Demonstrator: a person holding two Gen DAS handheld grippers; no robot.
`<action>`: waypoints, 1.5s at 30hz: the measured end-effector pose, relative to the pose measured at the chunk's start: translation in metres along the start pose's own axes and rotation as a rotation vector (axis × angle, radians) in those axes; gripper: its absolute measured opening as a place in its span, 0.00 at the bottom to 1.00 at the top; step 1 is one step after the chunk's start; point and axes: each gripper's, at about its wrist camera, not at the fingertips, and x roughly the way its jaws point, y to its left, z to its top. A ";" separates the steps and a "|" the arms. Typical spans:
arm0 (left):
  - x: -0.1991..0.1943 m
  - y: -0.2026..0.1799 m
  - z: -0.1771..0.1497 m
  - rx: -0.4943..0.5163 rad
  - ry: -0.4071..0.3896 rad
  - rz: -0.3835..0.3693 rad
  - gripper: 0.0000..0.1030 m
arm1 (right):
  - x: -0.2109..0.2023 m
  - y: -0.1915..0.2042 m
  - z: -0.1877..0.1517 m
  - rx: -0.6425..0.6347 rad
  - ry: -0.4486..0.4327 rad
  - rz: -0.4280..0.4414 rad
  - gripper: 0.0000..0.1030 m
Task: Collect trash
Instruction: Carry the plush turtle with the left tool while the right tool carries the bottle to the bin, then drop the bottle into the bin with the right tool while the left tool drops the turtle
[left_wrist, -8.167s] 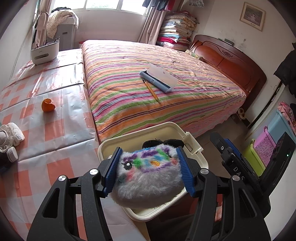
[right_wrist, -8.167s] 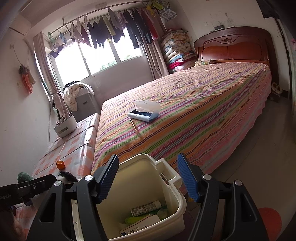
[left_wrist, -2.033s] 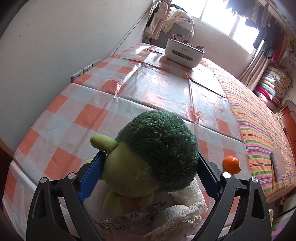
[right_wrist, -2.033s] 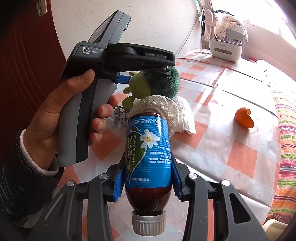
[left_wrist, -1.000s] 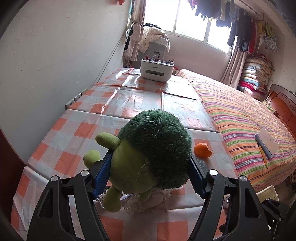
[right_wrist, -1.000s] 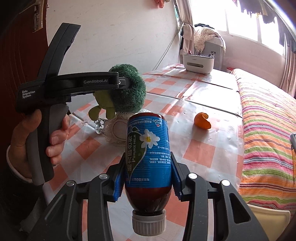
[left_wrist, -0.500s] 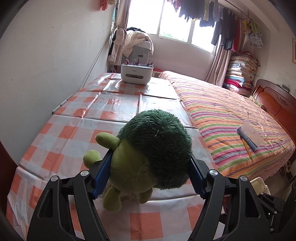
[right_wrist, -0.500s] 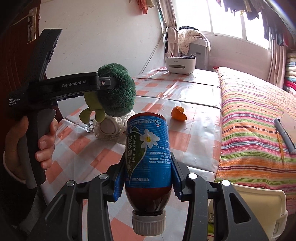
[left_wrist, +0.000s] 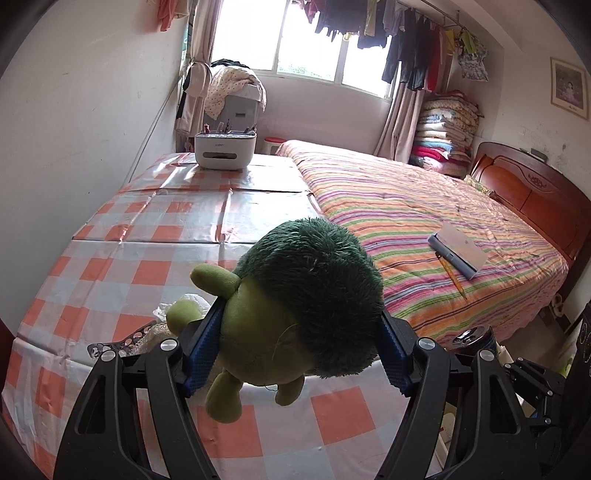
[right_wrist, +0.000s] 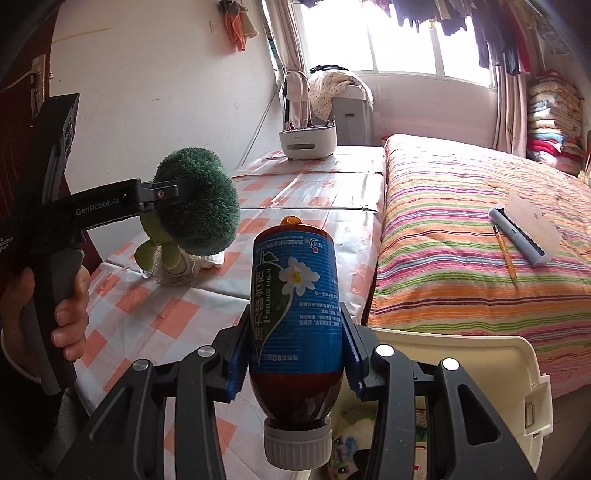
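My left gripper (left_wrist: 295, 347) is shut on a green plush toy (left_wrist: 303, 310) with a dark green furry head, held above the checked table; it also shows in the right wrist view (right_wrist: 195, 203). My right gripper (right_wrist: 295, 354) is shut on a brown bottle with a blue label (right_wrist: 295, 306), cap toward the camera, held above the cream bin (right_wrist: 480, 362) beside the bed. The bottle's base shows in the left wrist view (left_wrist: 474, 338). A white lacy toy (right_wrist: 177, 269) lies on the table below the plush; the left wrist view shows it (left_wrist: 155, 338) too.
The table with the orange checked cloth (left_wrist: 155, 229) carries a white organiser box (left_wrist: 225, 149) at its far end and an orange peel (right_wrist: 289, 220). The striped bed (left_wrist: 424, 221) holds a blue case (left_wrist: 458, 251) and a pencil (left_wrist: 452, 275). Wall on the left.
Both grippers have swung away from the table toward the bed and the bin, carrying the plush and the bottle. The bin now lies under the bottle.
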 end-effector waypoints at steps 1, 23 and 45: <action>0.000 -0.004 -0.001 0.006 0.003 -0.007 0.70 | -0.003 -0.004 -0.002 0.012 -0.006 -0.008 0.40; 0.000 -0.085 -0.031 0.097 0.056 -0.157 0.71 | -0.053 -0.073 -0.034 0.199 -0.088 -0.172 0.40; 0.013 -0.134 -0.054 0.183 0.123 -0.214 0.72 | -0.043 -0.110 -0.042 0.326 -0.062 -0.279 0.40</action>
